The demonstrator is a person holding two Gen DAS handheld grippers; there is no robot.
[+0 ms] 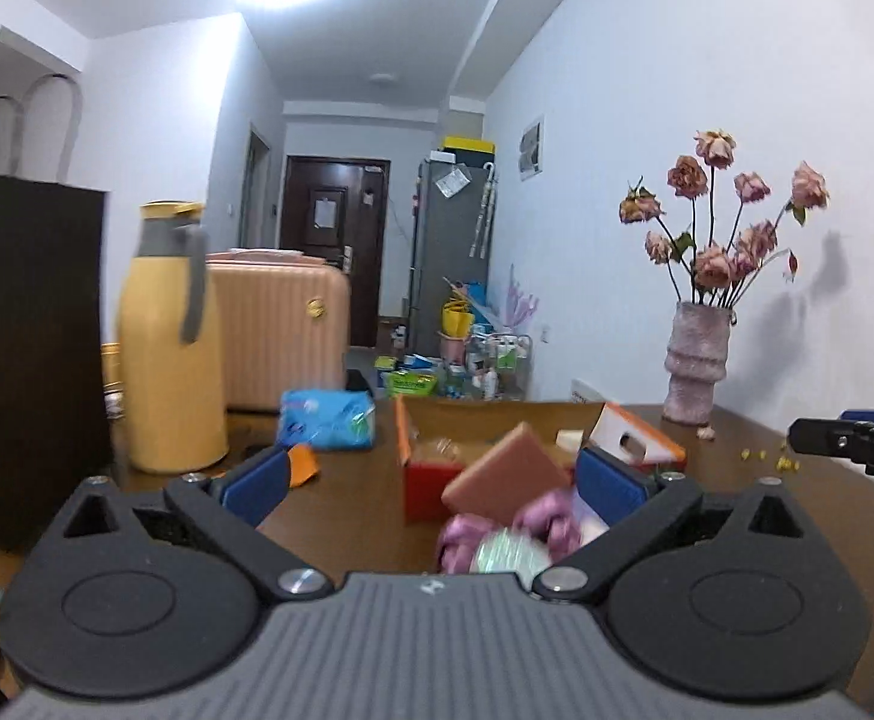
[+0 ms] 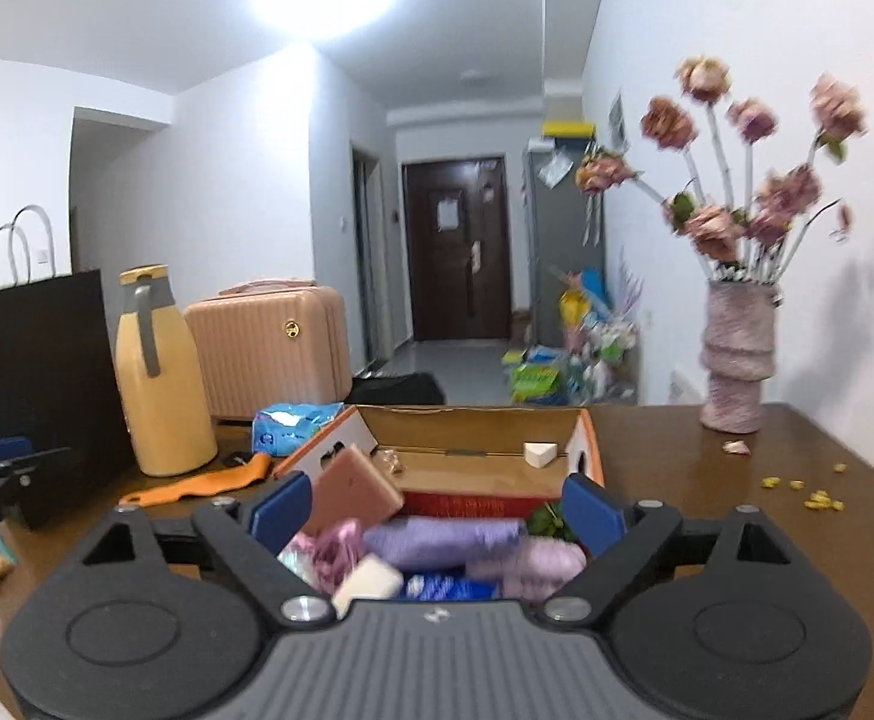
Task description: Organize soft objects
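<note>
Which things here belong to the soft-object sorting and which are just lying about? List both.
Job:
box
pink sponge
purple yarn
white wedge
cream sponge

Lying about:
yellow flask
suitcase
vase
black bag
blue packet
orange strip
table

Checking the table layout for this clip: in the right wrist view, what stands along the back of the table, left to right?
Black paper bag → yellow thermos jug → pink suitcase → blue tissue pack → open cardboard box → vase of dried roses.
</note>
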